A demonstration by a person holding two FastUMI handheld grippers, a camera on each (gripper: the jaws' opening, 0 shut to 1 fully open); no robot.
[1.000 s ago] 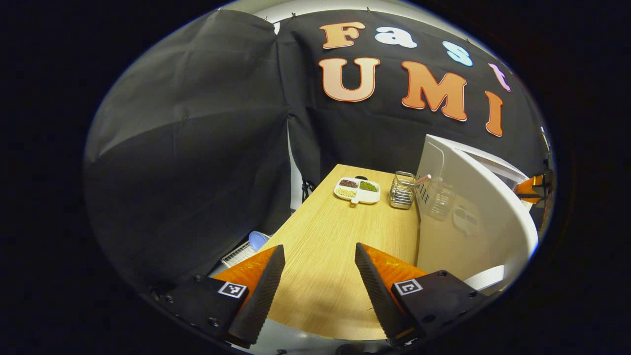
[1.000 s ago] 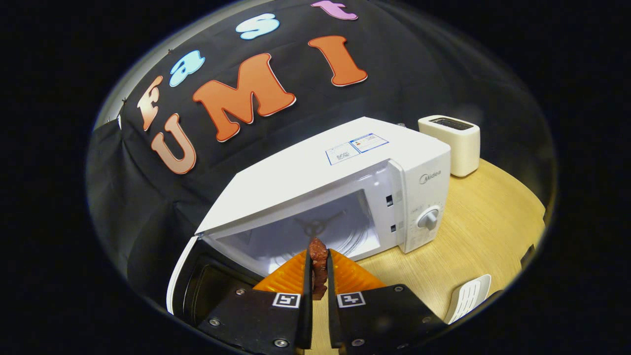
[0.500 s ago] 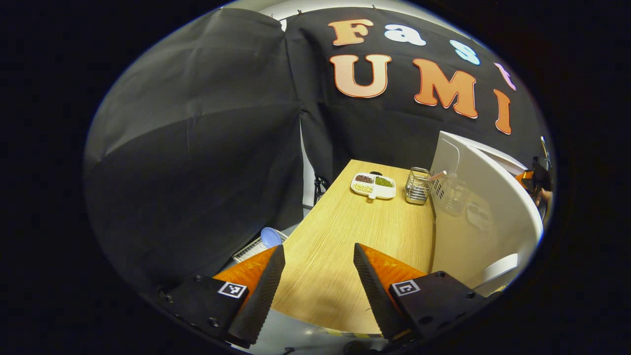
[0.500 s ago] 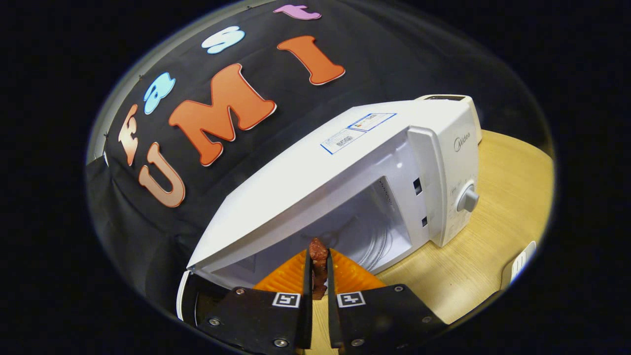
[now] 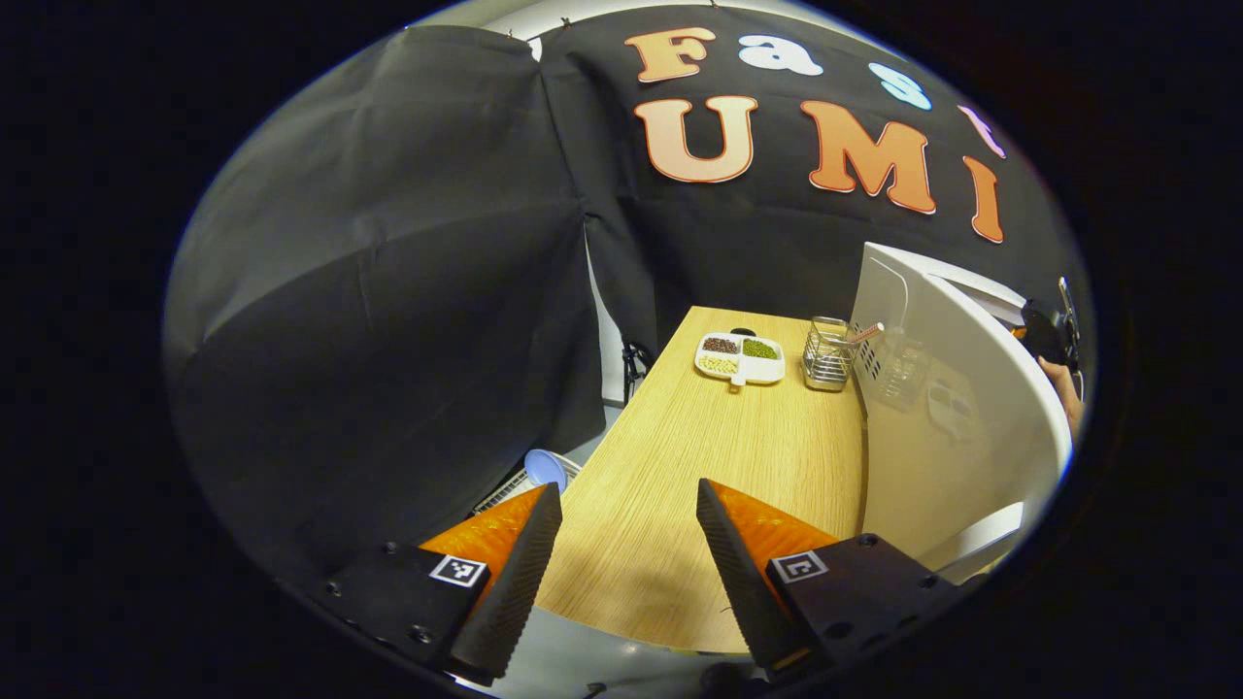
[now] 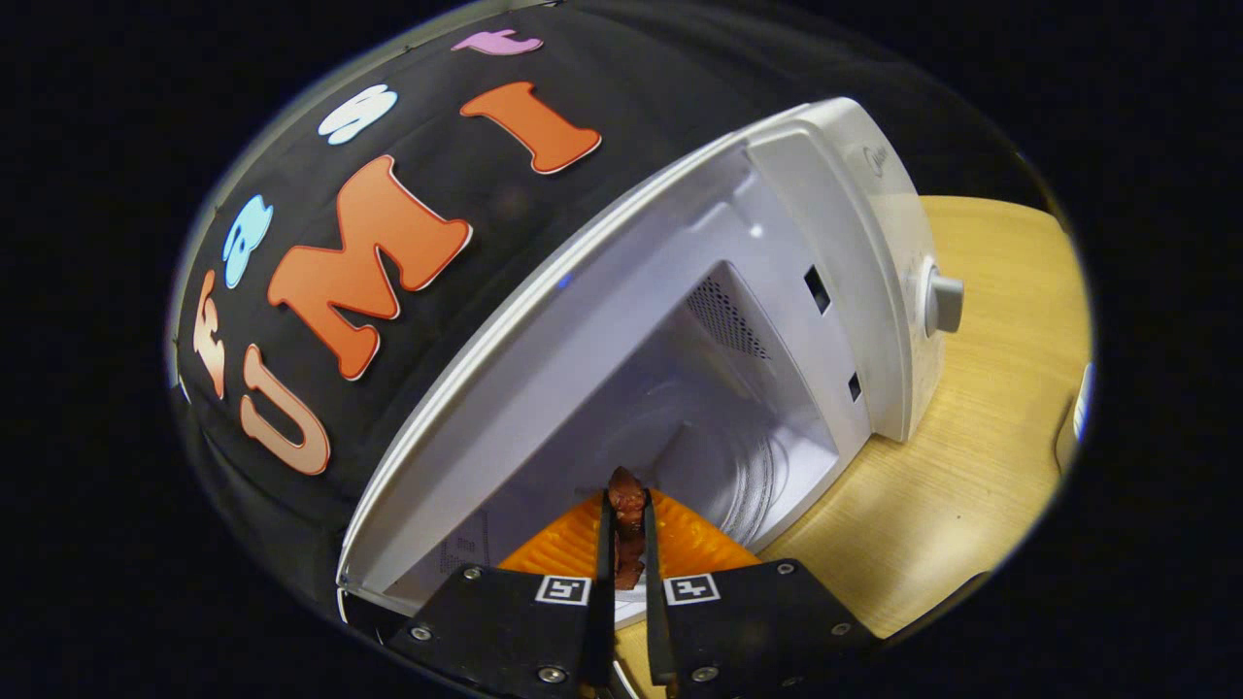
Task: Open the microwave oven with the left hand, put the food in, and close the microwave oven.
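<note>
The white microwave oven (image 6: 835, 243) stands open on the wooden table, its pale cavity (image 6: 699, 427) right ahead in the right gripper view. My right gripper (image 6: 626, 505) is shut on a dark brown piece of food (image 6: 626, 529), held at the cavity's mouth. In the left gripper view the swung-out microwave door (image 5: 957, 427) rises at the right. My left gripper (image 5: 626, 529) is open with nothing between its fingers, hovering over the table's near edge, left of the door.
A white divided dish (image 5: 738, 357) with beans and a wire holder (image 5: 827, 354) sit at the far end of the table (image 5: 699, 466). A rack with a blue dish (image 5: 544, 471) lies below the table's left side. A control knob (image 6: 942, 301) sticks out of the microwave's panel.
My right gripper has carried the food closer, up to the microwave's opening, so the cavity looms larger. The left gripper has shifted only slightly and stays open.
</note>
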